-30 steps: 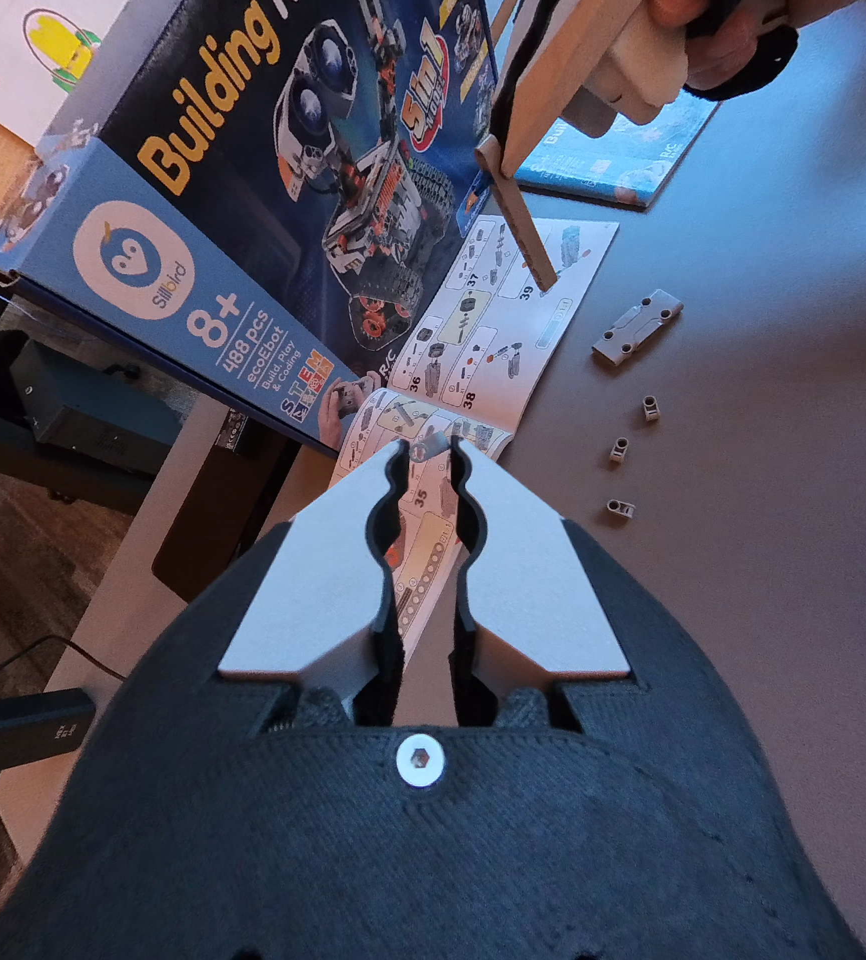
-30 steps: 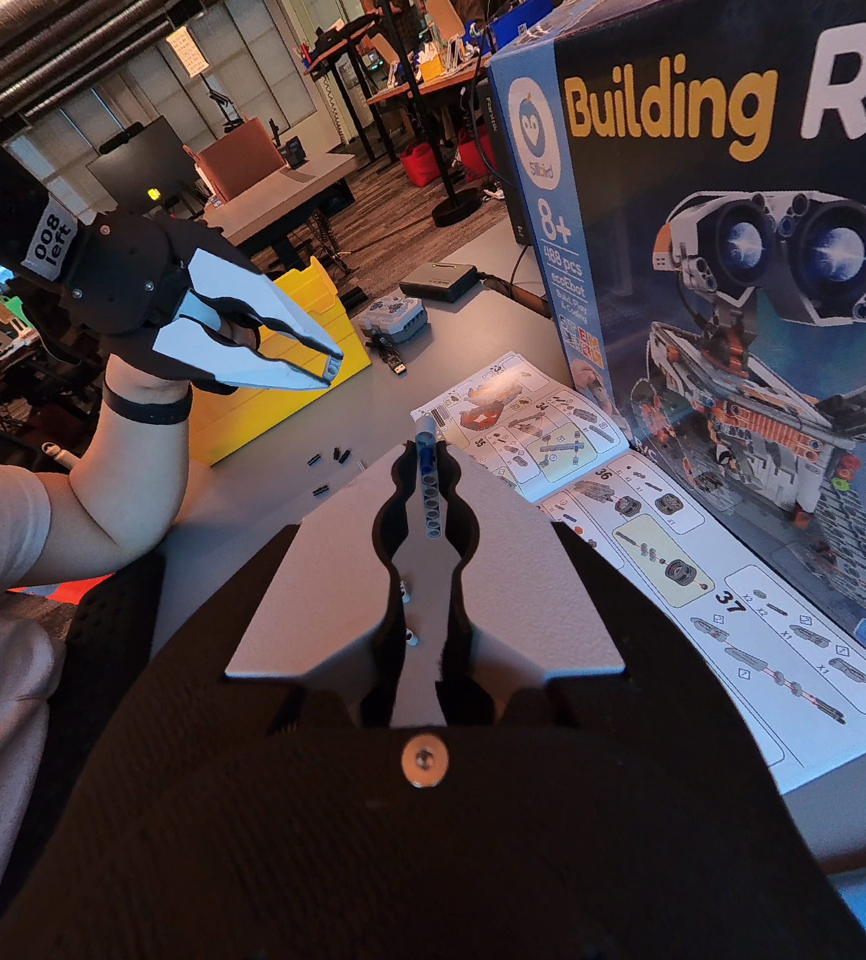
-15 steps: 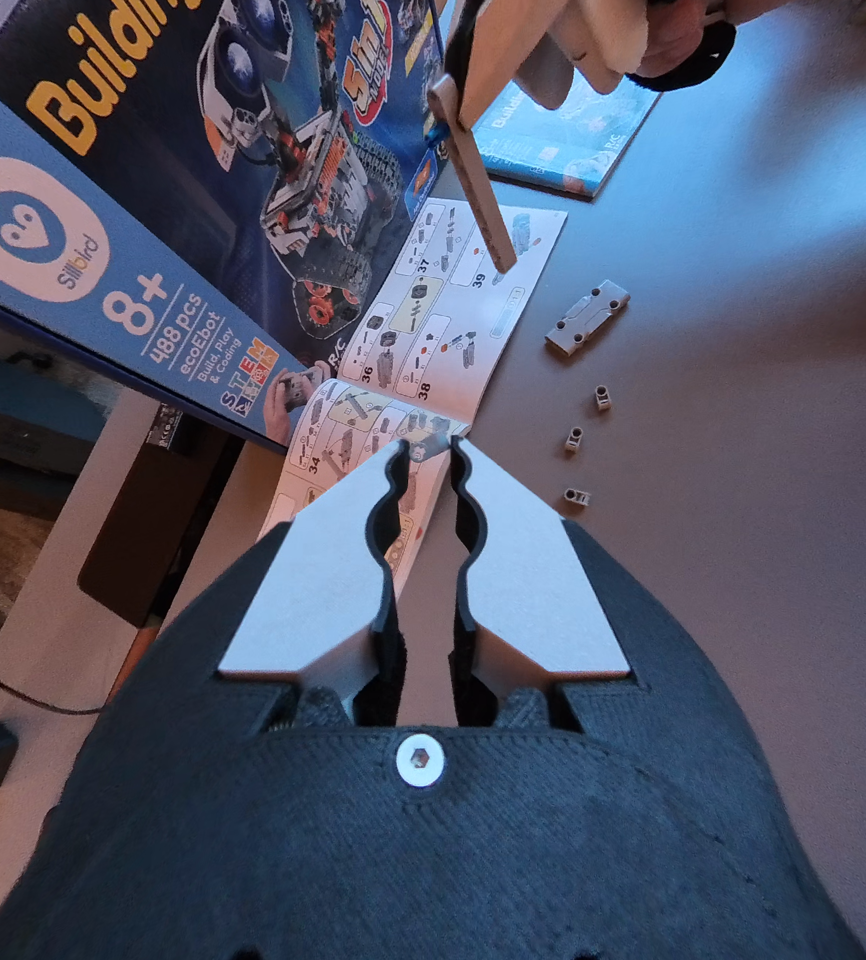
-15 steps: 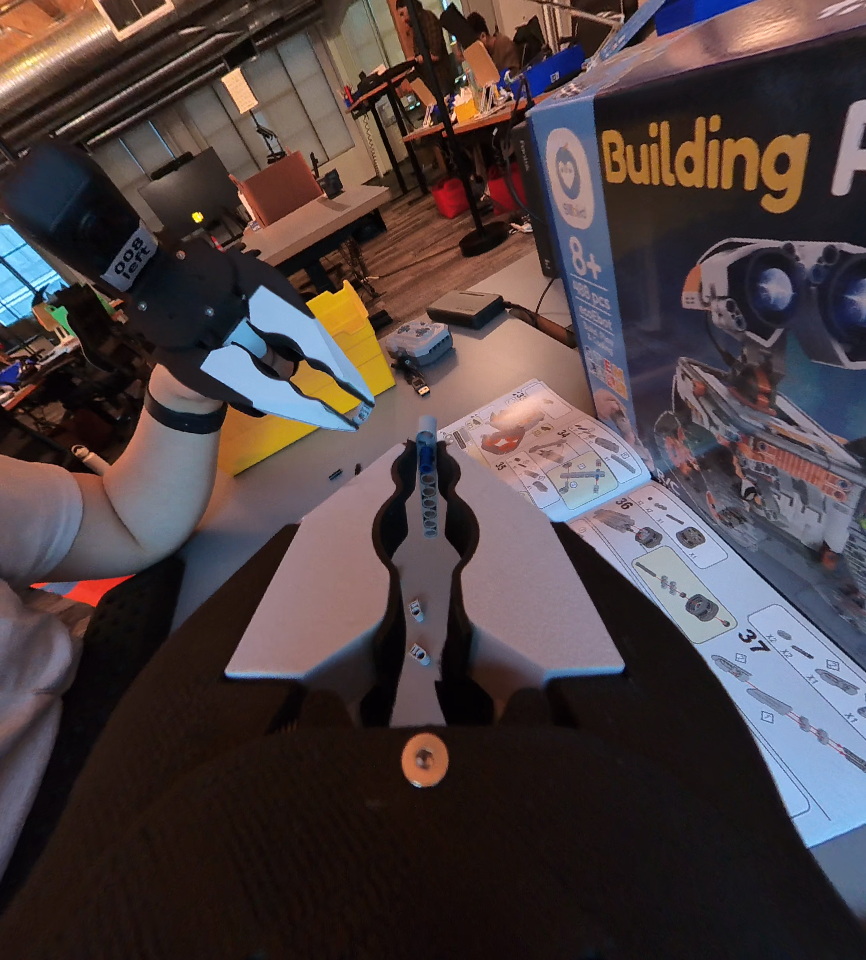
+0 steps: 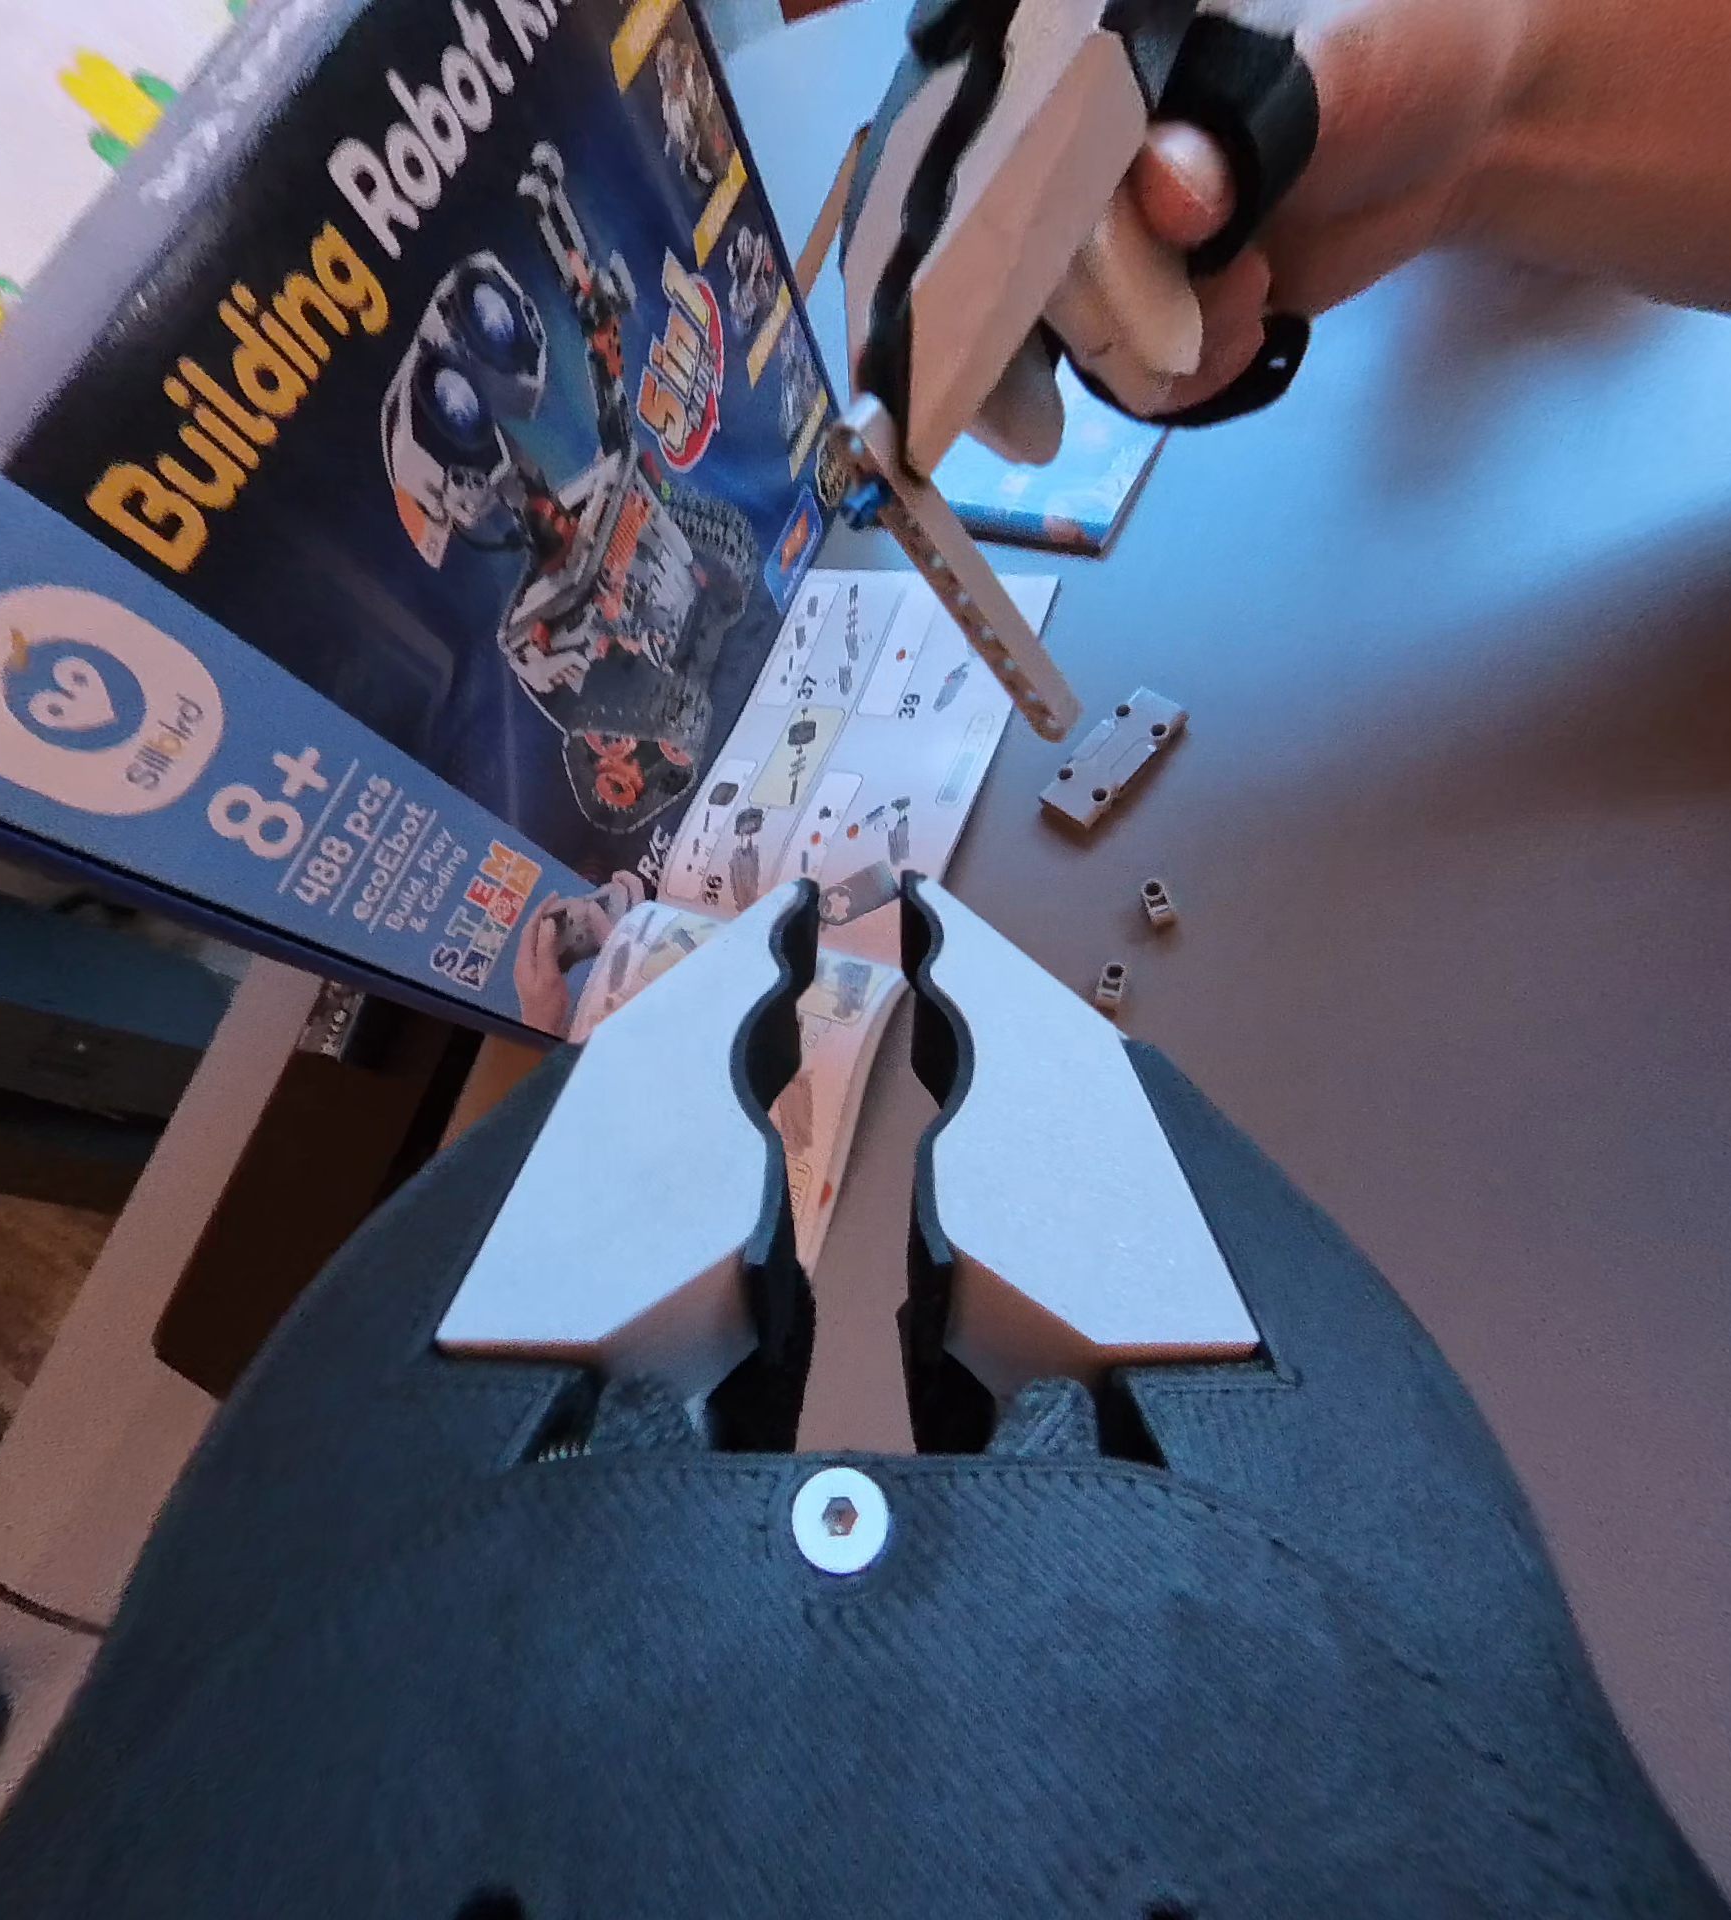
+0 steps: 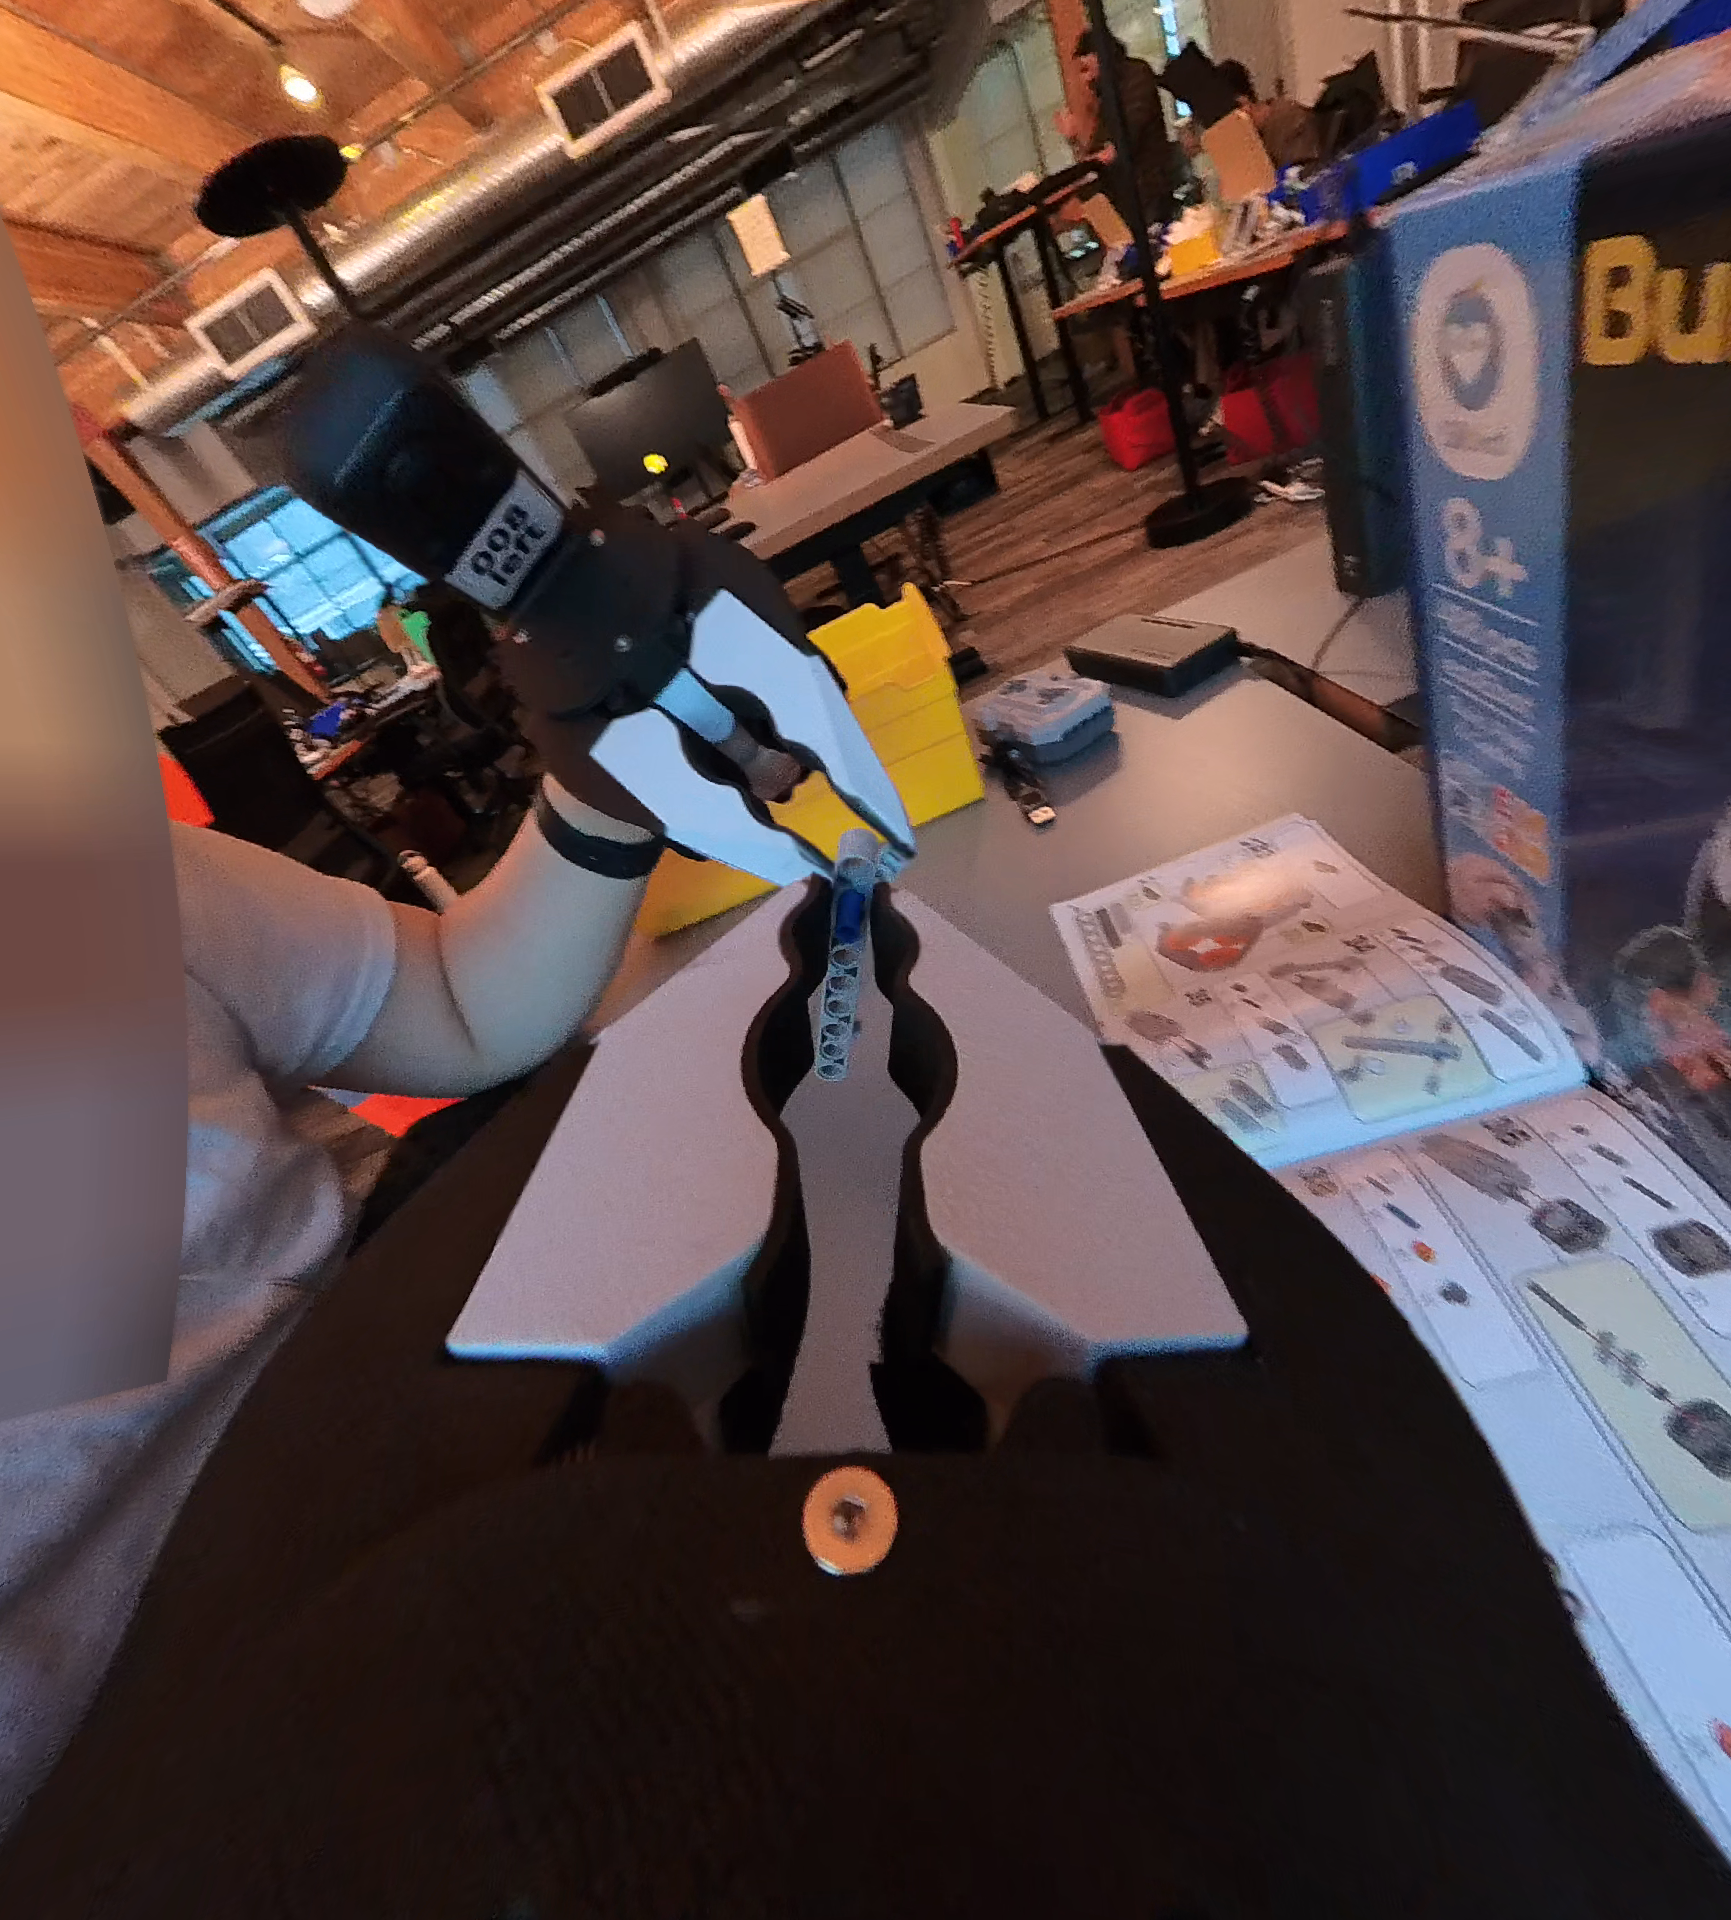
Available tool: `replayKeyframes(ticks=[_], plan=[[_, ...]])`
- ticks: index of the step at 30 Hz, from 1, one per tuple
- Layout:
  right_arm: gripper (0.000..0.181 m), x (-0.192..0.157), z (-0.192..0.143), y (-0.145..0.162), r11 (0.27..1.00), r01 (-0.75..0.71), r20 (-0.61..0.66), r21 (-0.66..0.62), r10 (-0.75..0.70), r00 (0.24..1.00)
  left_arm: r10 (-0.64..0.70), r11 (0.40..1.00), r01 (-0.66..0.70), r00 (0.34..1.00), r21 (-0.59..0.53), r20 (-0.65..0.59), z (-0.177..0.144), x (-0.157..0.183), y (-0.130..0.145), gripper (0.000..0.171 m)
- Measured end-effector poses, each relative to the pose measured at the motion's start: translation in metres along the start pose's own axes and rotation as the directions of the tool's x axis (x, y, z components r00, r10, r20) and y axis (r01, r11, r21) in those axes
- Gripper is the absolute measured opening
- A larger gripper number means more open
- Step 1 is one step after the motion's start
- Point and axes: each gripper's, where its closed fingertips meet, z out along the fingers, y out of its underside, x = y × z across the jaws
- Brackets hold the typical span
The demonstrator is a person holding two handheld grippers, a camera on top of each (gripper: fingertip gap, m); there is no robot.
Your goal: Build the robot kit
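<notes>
My right gripper (image 6: 850, 896) is shut on a long grey beam with holes (image 6: 838, 1023) that carries a blue pin (image 6: 848, 914) near its far end. In the left wrist view the right gripper (image 5: 882, 442) holds the beam (image 5: 986, 623) slanting down over the table. My left gripper (image 5: 859, 896) is shut on a small grey connector piece (image 5: 856, 894). In the right wrist view the left gripper (image 6: 887, 847) is held in the air with its tips right at the beam's far end; I cannot tell whether they touch.
A big blue robot-kit box (image 5: 373, 468) stands on the grey table (image 5: 1463, 1039), an open instruction booklet (image 5: 871, 727) before it. A grey plate piece (image 5: 1115, 756) and two small connectors (image 5: 1159, 902) lie nearby. Yellow bins (image 6: 902, 707) and a grey hub (image 6: 1043, 717) sit farther off.
The left gripper has come closer to the right gripper, its tips now at the beam's end. The right gripper has risen and tilted with the beam.
</notes>
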Motion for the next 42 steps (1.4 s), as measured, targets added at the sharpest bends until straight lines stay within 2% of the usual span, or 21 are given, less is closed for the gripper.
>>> replayKeyframes(ticks=[8, 14, 19, 28, 31, 38, 42], plan=[[0.006, -0.030, 0.016, -0.007, 0.993, -0.117, 0.163, 0.025, 0.111, 0.980, 0.201, 0.970, -0.219, 0.968, 0.110, 0.154, -0.016, 0.005, -0.038, 0.014], [0.006, -0.044, 0.023, -0.009, 1.000, -0.014, 0.091, -0.023, 0.016, 0.996, 0.316, 0.924, -0.355, 0.917, 0.140, 0.245, -0.030, 0.010, -0.058, 0.014], [0.006, -0.050, 0.024, -0.011, 0.995, 0.070, 0.021, -0.072, -0.068, 0.997, 0.397, 0.891, -0.443, 0.865, 0.097, 0.305, -0.033, 0.012, -0.062, 0.014], [0.007, -0.043, 0.027, 0.003, 0.984, 0.067, -0.015, -0.166, -0.071, 0.997, 0.478, 0.859, -0.509, 0.835, 0.052, 0.273, -0.025, 0.018, -0.055, 0.013], [0.006, -0.046, 0.026, 0.008, 0.980, 0.053, 0.012, -0.191, -0.052, 0.999, 0.502, 0.848, -0.529, 0.828, 0.048, 0.248, -0.024, 0.024, -0.054, 0.014], [0.006, -0.044, 0.023, 0.044, 0.925, -0.076, 0.048, -0.372, 0.100, 0.994, 0.603, 0.797, -0.602, 0.790, -0.043, 0.110, -0.010, 0.046, -0.034, 0.013], [0.006, -0.046, 0.019, 0.051, 0.910, -0.096, 0.070, -0.403, 0.135, 0.988, 0.599, 0.801, -0.598, 0.798, -0.036, 0.072, -0.006, 0.052, -0.033, 0.013]])
